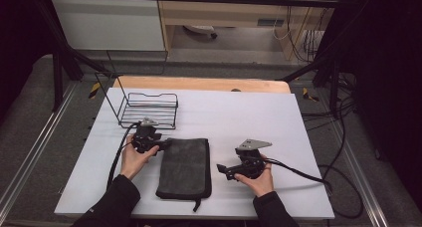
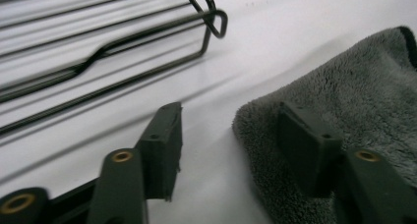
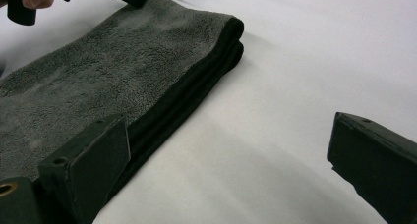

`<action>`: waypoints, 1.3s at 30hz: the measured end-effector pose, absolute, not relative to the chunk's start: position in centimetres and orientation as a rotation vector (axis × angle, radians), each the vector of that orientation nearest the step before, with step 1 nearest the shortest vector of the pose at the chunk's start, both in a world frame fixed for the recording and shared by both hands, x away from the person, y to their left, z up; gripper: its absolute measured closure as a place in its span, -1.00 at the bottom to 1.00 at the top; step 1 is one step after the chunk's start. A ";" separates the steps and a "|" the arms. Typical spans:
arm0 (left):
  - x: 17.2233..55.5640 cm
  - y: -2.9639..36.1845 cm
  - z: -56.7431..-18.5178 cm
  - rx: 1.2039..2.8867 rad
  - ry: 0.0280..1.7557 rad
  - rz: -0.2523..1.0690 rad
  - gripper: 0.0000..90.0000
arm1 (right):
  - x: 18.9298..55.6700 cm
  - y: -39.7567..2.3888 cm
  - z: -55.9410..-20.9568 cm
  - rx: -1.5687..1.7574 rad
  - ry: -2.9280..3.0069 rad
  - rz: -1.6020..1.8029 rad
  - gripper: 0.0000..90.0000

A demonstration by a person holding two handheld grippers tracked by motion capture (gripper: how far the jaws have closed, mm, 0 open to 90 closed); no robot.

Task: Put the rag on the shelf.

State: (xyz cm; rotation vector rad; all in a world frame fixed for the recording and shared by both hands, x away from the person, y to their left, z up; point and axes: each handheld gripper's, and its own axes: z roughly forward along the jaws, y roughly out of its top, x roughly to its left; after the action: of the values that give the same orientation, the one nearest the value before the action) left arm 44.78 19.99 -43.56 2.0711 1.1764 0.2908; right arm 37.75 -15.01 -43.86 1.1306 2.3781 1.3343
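Observation:
A folded dark grey towel [image 1: 184, 167] lies lengthwise on the white table, a cord loop trailing at its near end. My left gripper [image 1: 165, 145] is at the towel's far left corner. In the left gripper view its jaws [image 2: 230, 116] stand apart: one on the bare table, the other over the towel [image 2: 354, 96], with the corner's edge between them and a gap beside it. My right gripper [image 1: 222, 170] lies low beside the towel's right edge, pointing at it. Its jaws [image 3: 231, 130] are wide open, next to the towel's stacked fold [image 3: 123, 71].
A black wire basket [image 1: 149, 110] stands just beyond the left gripper, its rim [image 2: 98, 52] close ahead of the jaws. Cables trail from both grippers across the white table [image 1: 259, 117]. A dark frame surrounds the table.

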 end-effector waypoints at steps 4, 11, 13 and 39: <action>44.9 19.8 -44.0 2.076 1.185 0.237 0.23 | 37.8 -15.0 -43.9 1.140 2.378 1.333 -0.93; 44.9 19.7 -44.2 2.086 1.182 0.170 0.46 | 38.0 -15.0 -43.9 1.145 2.373 1.329 -0.94; 44.8 19.5 -44.2 2.093 1.177 0.168 0.53 | 38.1 -15.0 -43.8 1.153 2.368 1.335 -0.94; 44.4 19.2 -44.5 2.090 1.160 0.205 0.67 | 44.0 -9.3 -44.0 1.283 2.312 1.263 -0.54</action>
State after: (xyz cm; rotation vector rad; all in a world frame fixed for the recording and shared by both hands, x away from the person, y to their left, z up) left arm 44.41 19.15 -44.46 2.0898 1.1596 0.2048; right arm 43.98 -9.26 -43.96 1.2832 2.3125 1.2627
